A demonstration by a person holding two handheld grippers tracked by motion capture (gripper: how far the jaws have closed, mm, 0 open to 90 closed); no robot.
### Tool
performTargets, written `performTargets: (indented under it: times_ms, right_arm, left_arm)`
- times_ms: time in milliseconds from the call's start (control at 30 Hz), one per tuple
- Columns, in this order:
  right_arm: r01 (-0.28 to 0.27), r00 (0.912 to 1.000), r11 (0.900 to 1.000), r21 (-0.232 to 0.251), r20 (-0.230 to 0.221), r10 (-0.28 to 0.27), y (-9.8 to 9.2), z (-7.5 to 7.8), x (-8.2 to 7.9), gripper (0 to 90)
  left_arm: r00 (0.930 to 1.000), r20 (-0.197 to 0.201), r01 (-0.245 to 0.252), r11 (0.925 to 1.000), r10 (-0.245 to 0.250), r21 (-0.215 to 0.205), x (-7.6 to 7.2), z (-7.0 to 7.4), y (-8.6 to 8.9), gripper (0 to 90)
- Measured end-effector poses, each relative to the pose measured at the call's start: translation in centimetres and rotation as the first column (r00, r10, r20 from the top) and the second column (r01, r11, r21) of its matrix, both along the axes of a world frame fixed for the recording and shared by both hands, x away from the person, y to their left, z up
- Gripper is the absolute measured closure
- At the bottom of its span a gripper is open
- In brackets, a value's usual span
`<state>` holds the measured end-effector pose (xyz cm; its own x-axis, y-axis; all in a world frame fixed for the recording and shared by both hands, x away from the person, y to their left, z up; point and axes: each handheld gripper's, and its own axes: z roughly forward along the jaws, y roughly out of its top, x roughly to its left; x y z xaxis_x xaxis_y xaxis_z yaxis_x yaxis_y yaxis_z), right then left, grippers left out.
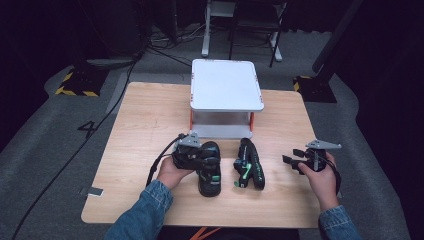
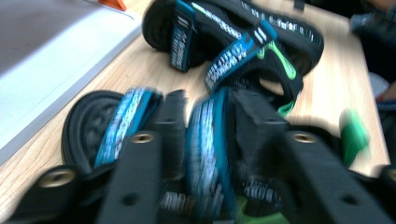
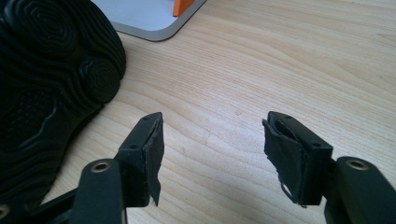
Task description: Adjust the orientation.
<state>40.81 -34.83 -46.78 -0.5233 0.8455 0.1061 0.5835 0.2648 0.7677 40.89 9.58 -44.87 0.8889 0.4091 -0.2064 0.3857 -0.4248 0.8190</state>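
On the wooden table (image 1: 150,115) lay two black sandals with blue straps and green trim, in front of a small white stand (image 1: 226,84) on orange legs. The left sandal (image 1: 210,167) sat flat near the table's middle, toe toward the person, with the left hand (image 1: 172,170) pressed against its side. The left gripper (image 1: 192,152) reached over that sandal. In the left gripper view its black jaws stood on either side of a blue patterned strap (image 2: 205,149) of the sandal, one jaw close against each face of the strap; the picture was blurred, so whether the pads actually squeezed the strap could not be told. The sandal's heel end (image 2: 91,128) showed just beyond the jaws, near the white edge of the stand.

The right sandal (image 1: 248,165) lay just beside the first, tipped on its side, its straps facing the left sandal. In the left gripper view it lay farther off (image 2: 243,42), its straps and green trim plain to see.

The right hand (image 1: 320,172) held the right gripper (image 1: 292,159) well to the right of both sandals, pointing left toward them above bare wood. In the right gripper view its jaws stood apart with nothing between them but table; the ridged black sole of the tipped sandal (image 3: 46,84) rose at the left edge of that view, clear of the near jaw.
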Motion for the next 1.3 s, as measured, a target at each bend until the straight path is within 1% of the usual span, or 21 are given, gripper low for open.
performTargets:
  times_ms: [67, 233, 367, 400, 433, 467, 500, 533, 567, 600, 700, 800, 900, 967, 1000, 1033, 1067, 1167, 1200, 1267, 1300]
  right_arm:
    - [-0.009, 1.0, 1.0, 0.0, 0.003, 0.009, 0.2, 0.1, 0.0, 38.4]
    - [-0.029, 0.9994, 1.0, 0.006, 0.02, 0.029, 1.0, 0.8, -0.2, 38.4]
    - [-0.058, 0.9975, 0.998, 0.004, 0.04, 0.058, 1.9, 1.5, -0.4, 38.5]
    - [-0.079, 0.9956, 0.997, 0.003, 0.05, 0.079, 2.5, 1.9, -0.6, 38.5]
    - [-0.079, 0.9956, 0.997, 0.003, 0.05, 0.079, 2.5, 1.9, -0.6, 38.5]
    - [-0.096, 0.9939, 0.995, 0.004, 0.055, 0.096, 3.1, 2.2, -0.8, 38.5]
    - [-0.113, 0.9918, 0.994, 0.002, 0.061, 0.113, 3.6, 2.3, -1.0, 38.5]
    - [-0.127, 0.9899, 0.992, 0.001, 0.065, 0.126, 4.0, 2.5, -1.1, 38.5]
    - [-0.137, 0.9882, 0.991, -0.001, 0.068, 0.137, 4.3, 2.6, -1.2, 38.5]
    - [-0.15, 0.986, 0.989, -0.003, 0.073, 0.15, 4.7, 2.8, -1.3, 38.5]
    - [-0.199, 0.9761, 0.98, -0.012, 0.088, 0.199, 6.0, 3.4, -1.6, 38.2]
    - [-0.245, 0.9642, 0.969, -0.031, 0.096, 0.247, 7.2, 3.8, -1.6, 39.1]
    - [-0.277, 0.9548, 0.96, -0.035, 0.102, 0.279, 8.0, 4.2, -1.5, 44.0]
    - [-0.298, 0.9488, 0.954, -0.029, 0.102, 0.299, 8.6, 4.3, -1.4, 45.6]
    - [-0.298, 0.9488, 0.954, -0.029, 0.102, 0.299, 8.6, 4.3, -1.4, 45.6]
    - [-0.306, 0.9457, 0.952, -0.032, 0.105, 0.308, 8.9, 4.4, -1.2, 46.5]
    - [-0.326, 0.9382, 0.944, -0.038, 0.109, 0.329, 9.8, 4.4, -0.9, 47.0]
    - [-0.358, 0.9261, 0.932, -0.049, 0.109, 0.361, 11.2, 4.2, -0.4, 46.5]
    - [-0.358, 0.9261, 0.932, -0.049, 0.109, 0.361, 11.2, 4.2, -0.4, 46.5]
    - [-0.367, 0.9193, 0.927, -0.085, 0.12, 0.375, 12.2, 4.2, 0.0, 46.5]
    - [-0.36, 0.9157, 0.924, -0.13, 0.139, 0.377, 13.0, 4.4, 0.4, 47.4]
  left_arm:
    - [0.9998, 0.001, -0.018, 0.9998, 0.018, -0.009, -0.1, 0.3, 0.4, 42.5]
    - [0.999, 0.029, -0.033, 0.9994, 0.033, -0.01, -1.2, 1.0, 1.3, 41.5]
    - [0.9961, 0.05, -0.074, 0.997, 0.072, 0.023, -2.4, 1.9, 2.3, 41.0]
    - [0.9913, 0.058, -0.122, 0.9905, 0.118, 0.063, -2.9, 2.2, 2.8, 40.9]
    - [0.9913, 0.058, -0.122, 0.9905, 0.118, 0.063, -2.9, 2.2, 2.8, 40.9]
    - [0.9846, 0.062, -0.169, 0.9819, 0.164, 0.087, -3.1, 2.3, 3.3, 40.9]
    - [0.9846, 0.062, -0.169, 0.9819, 0.164, 0.087, -3.1, 2.3, 3.3, 40.9]
    - [0.9738, 0.079, -0.222, 0.9665, 0.213, 0.129, -2.8, 2.2, 3.7, 40.8]
    - [0.9702, 0.064, -0.24, 0.9619, 0.234, 0.13, -2.6, 2.0, 3.9, 40.6]
    - [0.9681, 0.038, -0.251, 0.9607, 0.248, 0.119, -2.5, 1.8, 4.2, 40.3]
    - [0.9653, 0.042, -0.261, 0.9582, 0.258, 0.117, -2.6, 1.7, 4.9, 39.7]
    - [0.9662, 0.062, -0.256, 0.9609, 0.25, 0.106, -2.8, 1.7, 5.3, 39.0]
    - [0.9588, 0.052, -0.284, 0.952, 0.279, 0.115, -3.0, 1.5, 6.0, 39.0]
    - [0.9501, 0.038, -0.312, 0.9428, 0.31, 0.118, -3.2, 1.4, 6.5, 39.1]
    - [0.9501, 0.038, -0.312, 0.9428, 0.31, 0.118, -3.2, 1.4, 6.5, 39.1]
    - [0.9464, 0.033, -0.323, 0.9399, 0.321, 0.111, -3.2, 1.4, 6.8, 39.1]
    - [0.9381, 0.024, -0.346, 0.9329, 0.346, 0.099, -3.4, 1.3, 7.5, 39.2]
    - [0.9318, 0.018, -0.363, 0.9271, 0.363, 0.094, -3.6, 1.2, 7.9, 39.3]
    - [0.9286, 0.008, -0.37, 0.9243, 0.371, 0.093, -3.7, 1.2, 8.2, 39.3]
    - [0.9237, 0.004, -0.382, 0.9193, 0.383, 0.095, -3.8, 1.1, 8.5, 39.2]
    - [0.9213, 0.002, -0.387, 0.9167, 0.389, 0.099, -4.0, 1.0, 8.6, 39.3]
